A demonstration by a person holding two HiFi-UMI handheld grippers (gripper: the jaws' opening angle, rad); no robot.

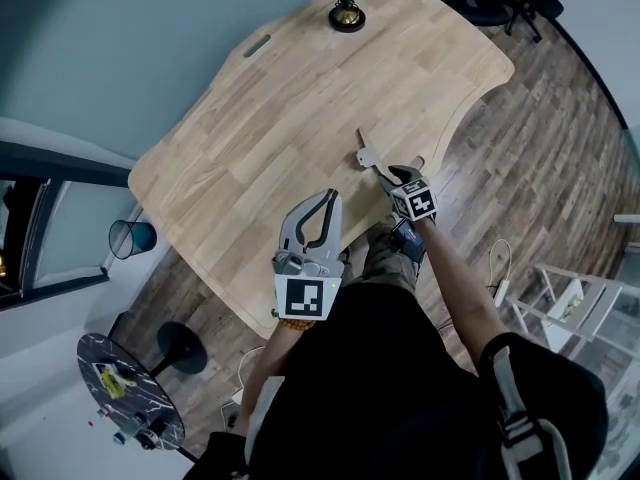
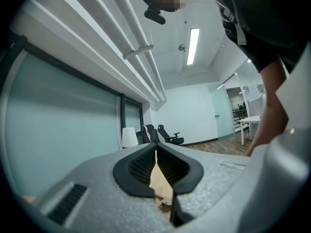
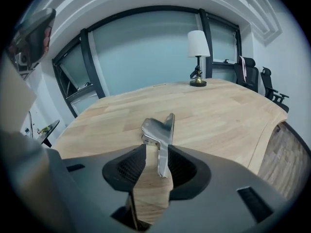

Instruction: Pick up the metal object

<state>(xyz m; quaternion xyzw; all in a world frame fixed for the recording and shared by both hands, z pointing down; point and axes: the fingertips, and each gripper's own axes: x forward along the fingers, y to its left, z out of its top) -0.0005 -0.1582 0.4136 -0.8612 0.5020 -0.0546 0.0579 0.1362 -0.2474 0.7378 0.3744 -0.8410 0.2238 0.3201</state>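
Metal object point(image 3: 160, 135) inside parted right tool point(image 3: 156, 154), unclear from head view

Metal object point(image 1: 368, 154) is lying by the table's point(image 1: 300, 88) right edge, right gripper point(image 1: 392, 176) is pointing at it, left gripper point(image 1: 326, 200) is hovering over the near edge.

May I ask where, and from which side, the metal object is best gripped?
Probably take the metal object by the straight narrow bar at its near end, coming from the table edge along the bar. Its flat sides there face the open fingers of the right gripper, which straddles it; the far end is bent and bulkier.
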